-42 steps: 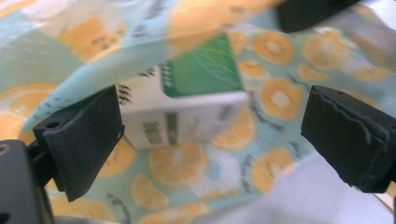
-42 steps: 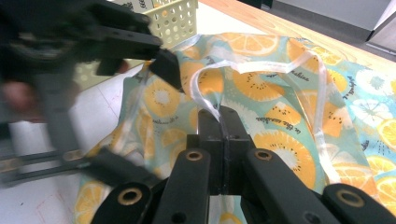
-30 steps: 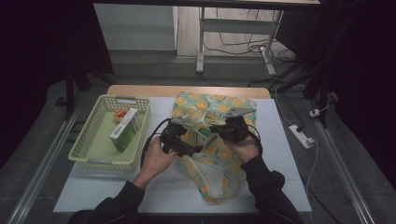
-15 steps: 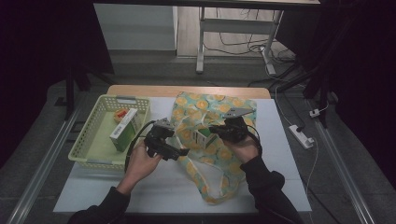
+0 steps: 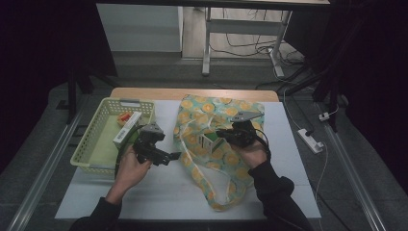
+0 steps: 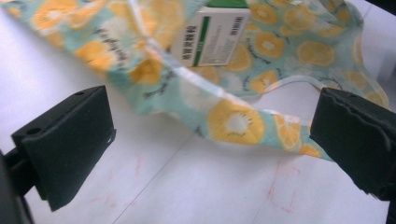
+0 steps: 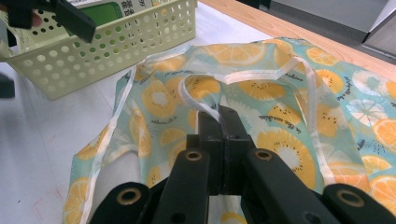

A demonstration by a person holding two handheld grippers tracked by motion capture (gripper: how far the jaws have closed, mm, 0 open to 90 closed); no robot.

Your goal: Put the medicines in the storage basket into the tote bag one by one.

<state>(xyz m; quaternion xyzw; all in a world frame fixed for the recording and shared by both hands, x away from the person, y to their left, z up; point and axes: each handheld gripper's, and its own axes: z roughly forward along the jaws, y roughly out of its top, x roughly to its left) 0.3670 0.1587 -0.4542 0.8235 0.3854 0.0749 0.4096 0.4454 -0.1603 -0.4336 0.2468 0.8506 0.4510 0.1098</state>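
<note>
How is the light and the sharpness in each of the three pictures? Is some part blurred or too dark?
High view: dim, the room around the table almost black, the fruit-print bag slightly soft. Left gripper view: bright and washed out, the near black pads soft, the box print blurred. Right gripper view: evenly lit, the right claw shut on the bag's white strap, the basket mildly curved by the lens.

Your left gripper (image 5: pixel 163 155), lower left of centre in the high view, gapes wide; your right gripper (image 5: pixel 222 134), centre, is clamped tight.
</note>
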